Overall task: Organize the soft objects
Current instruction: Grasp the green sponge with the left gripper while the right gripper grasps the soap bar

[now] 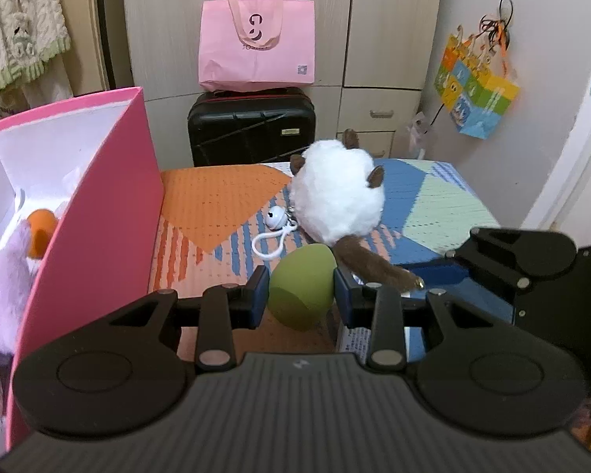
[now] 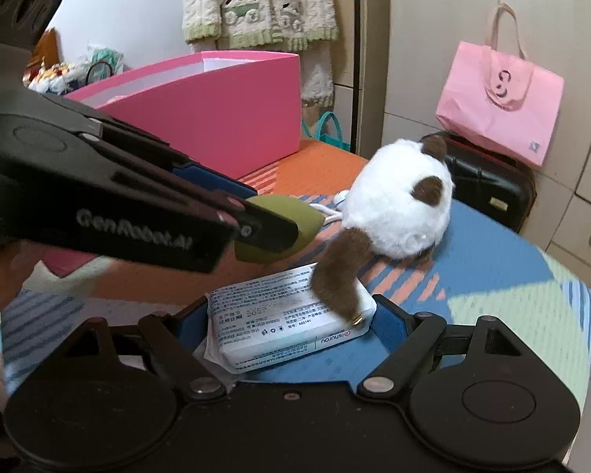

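Observation:
A green egg-shaped sponge (image 1: pixel 299 287) sits between the blue pads of my left gripper (image 1: pixel 301 295), which is shut on it just above the patterned bed cover (image 1: pixel 216 197). The right wrist view shows that sponge (image 2: pixel 295 213) from the side. My right gripper (image 2: pixel 291 315) stands wide, its pads touching both sides of a white tissue packet (image 2: pixel 279 327) that lies on the bed. A white plush cat (image 1: pixel 339 193) with brown ears lies behind, and its brown tail (image 2: pixel 335 276) rests across the packet. The pink box (image 1: pixel 98 205) at the left holds a pale plush toy (image 1: pixel 12 276).
A white bell on a keychain loop (image 1: pixel 275 216) lies beside the cat. Beyond the bed's far edge stands a black suitcase (image 1: pixel 252 130) with a pink tote bag (image 1: pixel 256 43) on it, against wardrobe doors. A colourful bag (image 1: pixel 476 90) hangs on the right wall.

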The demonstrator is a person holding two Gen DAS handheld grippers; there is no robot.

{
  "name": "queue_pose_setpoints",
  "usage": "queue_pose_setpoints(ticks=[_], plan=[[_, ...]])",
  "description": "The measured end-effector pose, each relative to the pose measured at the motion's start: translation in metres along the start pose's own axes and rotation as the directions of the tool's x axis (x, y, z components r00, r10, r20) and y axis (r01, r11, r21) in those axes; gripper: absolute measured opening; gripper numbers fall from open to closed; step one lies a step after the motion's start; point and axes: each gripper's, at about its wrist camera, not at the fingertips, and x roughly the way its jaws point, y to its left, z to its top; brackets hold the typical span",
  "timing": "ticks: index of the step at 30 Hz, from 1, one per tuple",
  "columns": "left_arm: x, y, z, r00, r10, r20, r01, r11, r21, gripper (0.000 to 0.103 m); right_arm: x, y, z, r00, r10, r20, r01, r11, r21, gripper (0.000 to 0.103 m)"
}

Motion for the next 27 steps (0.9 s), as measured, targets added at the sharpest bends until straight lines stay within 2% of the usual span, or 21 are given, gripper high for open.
queue_pose_setpoints(ticks=[3, 9, 16, 18, 22, 27], plan=[[-0.012, 0.0, -0.006, 0.999, -0.042, 0.02, 0.042, 0.999, 0.0, 0.034, -0.01, 0.006, -0.008, 1.0, -0.013, 0.004, 0.013, 1.0, 0.028, 0.088], [-0.03, -0.001, -0.018, 0.996, -0.069, 0.05, 0.069, 0.998, 0.003, 0.034, -0.033, 0.02, -0.025, 0.998, -0.054, 0.017, 0.053, 0.997, 0.063, 0.087], [-0.05, 0.007, -0.031, 0.99, -0.141, 0.022, 0.141, 0.99, -0.028, 0.034, -0.06, 0.029, -0.04, 0.995, -0.095, 0.025, 0.092, 0.991, 0.099, 0.087], [-0.057, 0.006, -0.037, 0.991, -0.135, 0.024, 0.135, 0.991, -0.012, 0.034, -0.067, 0.032, -0.044, 0.994, -0.103, 0.021, 0.1, 0.988, 0.114, 0.087], [-0.07, 0.008, -0.045, 0.982, -0.188, 0.012, 0.188, 0.982, -0.013, 0.034, -0.075, 0.04, -0.05, 0.991, -0.132, -0.017, 0.133, 0.981, 0.144, 0.087], [-0.098, 0.009, -0.054, 0.983, -0.176, 0.046, 0.176, 0.984, 0.012, 0.034, -0.087, 0.053, -0.055, 0.989, -0.145, -0.031, 0.148, 0.977, 0.155, 0.087]])
